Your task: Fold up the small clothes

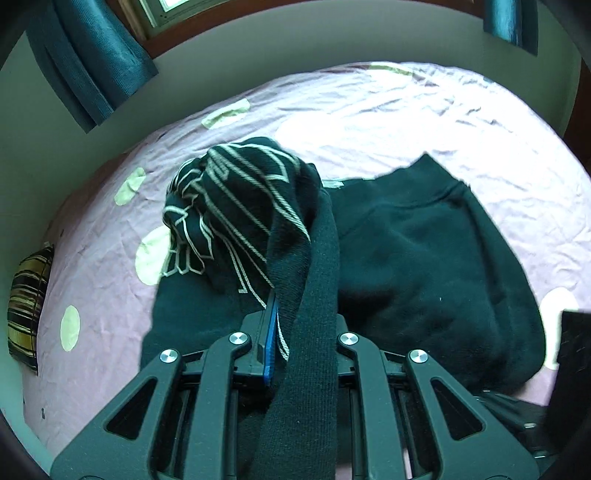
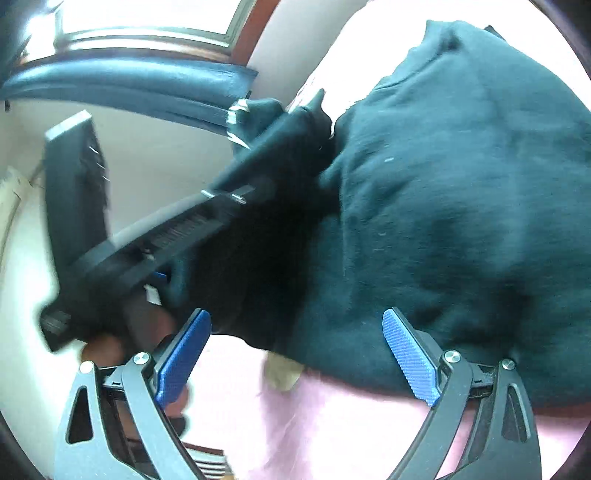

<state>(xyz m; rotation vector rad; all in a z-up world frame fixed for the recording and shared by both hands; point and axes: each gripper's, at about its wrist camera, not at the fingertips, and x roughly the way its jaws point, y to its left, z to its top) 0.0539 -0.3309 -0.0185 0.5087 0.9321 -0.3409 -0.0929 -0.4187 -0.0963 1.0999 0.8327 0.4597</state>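
Note:
A dark sweatshirt (image 1: 424,251) lies on the bed's pink sheet (image 1: 369,114). My left gripper (image 1: 295,332) is shut on the sweatshirt's ribbed edge (image 1: 317,295), lifting a bunched part with pale line print (image 1: 229,192) above the rest. In the right wrist view the sweatshirt (image 2: 461,184) fills the upper right. My right gripper (image 2: 295,350) is open and empty, its blue pads (image 2: 410,354) just short of the sweatshirt's near edge. The left gripper's body (image 2: 177,236) shows there, held by a hand, with cloth in it.
The pink sheet has pale green dots (image 1: 70,326). A striped cushion (image 1: 27,310) lies at the bed's left edge. Teal curtains (image 1: 96,59) and a window (image 2: 147,18) stand behind the bed. A dark object (image 1: 576,369) sits at the right.

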